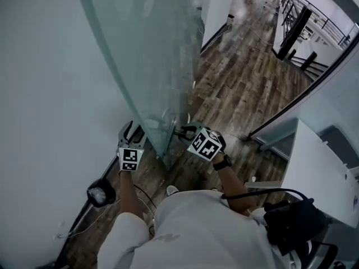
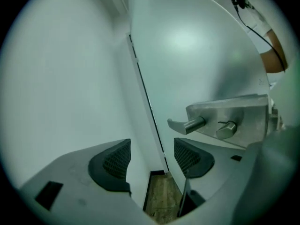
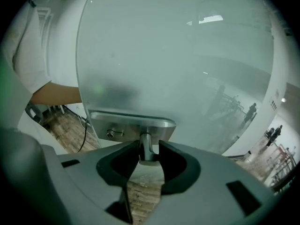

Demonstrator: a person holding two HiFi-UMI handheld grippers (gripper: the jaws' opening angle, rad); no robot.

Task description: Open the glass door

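Frosted glass door (image 1: 151, 66) is standing edge-on to the person, with its free vertical edge coming down between the two tools. The right gripper (image 3: 149, 156) is showing its jaws spread wide. The brushed-metal lever handle (image 3: 148, 144) is sitting between the dark pads, just beside both, and no firm pinch is showing. At 12 o'clock from that lever, the silver rectangular lock plate (image 3: 133, 122) is lying flat against the pane.

The left gripper (image 2: 152, 159) is also showing its jaws apart, and only a strip of floor is showing through the gap. At its 2 o'clock, on the pane's other face, a second metal lever (image 2: 186, 124) is pointing toward 9 o'clock. A small round thumb-turn (image 2: 226, 129) is sitting just beside it at 3 o'clock.

In the head view, the left tool is hanging at 9 o'clock of the door's lower edge and the right tool at 3 o'clock, each near the pane. The plain white wall (image 1: 45, 94) is filling the whole 9 o'clock side, near the left tool, leaving only a narrow slot there. Toward 1 o'clock, the brown wood-plank floor (image 1: 241, 83) is stretching away as open walking room as far as the black metal railing (image 1: 303, 21). The white desk (image 1: 320, 167) is sitting at 4 o'clock of the right tool, well apart from it.
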